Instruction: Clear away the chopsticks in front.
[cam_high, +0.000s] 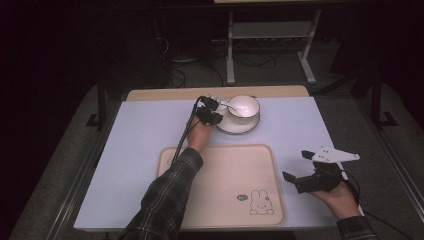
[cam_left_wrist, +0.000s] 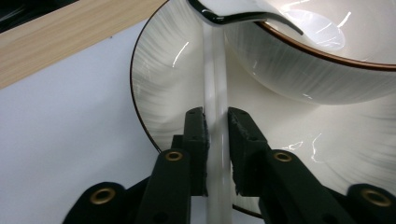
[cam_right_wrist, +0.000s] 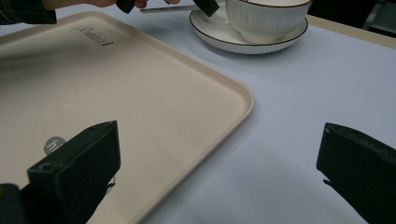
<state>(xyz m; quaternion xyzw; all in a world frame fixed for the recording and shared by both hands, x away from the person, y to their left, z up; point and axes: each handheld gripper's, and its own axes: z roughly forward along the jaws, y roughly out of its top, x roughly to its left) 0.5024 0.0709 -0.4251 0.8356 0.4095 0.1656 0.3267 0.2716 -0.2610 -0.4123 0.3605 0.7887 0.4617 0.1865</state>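
Observation:
A white ribbed bowl (cam_high: 243, 106) stands on a white saucer (cam_high: 235, 126) at the far middle of the table. A white spoon (cam_high: 225, 104) rests in the bowl with its handle pointing left. My left gripper (cam_high: 212, 111) is at the saucer's left edge. In the left gripper view its jaws (cam_left_wrist: 215, 116) are shut on the spoon handle (cam_left_wrist: 215, 70), just above the saucer (cam_left_wrist: 163, 84) and in front of the bowl (cam_left_wrist: 327, 56). My right gripper (cam_high: 297, 166) hovers near the front right of the table, open with nothing between its jaws (cam_right_wrist: 219, 154).
A beige tray (cam_high: 220, 185) with a rabbit drawing lies at the front middle of the pale blue table top (cam_high: 135, 150). In the right gripper view the tray's corner (cam_right_wrist: 233, 102) lies left of the jaws, with the bowl (cam_right_wrist: 266, 18) and saucer (cam_right_wrist: 247, 44) beyond.

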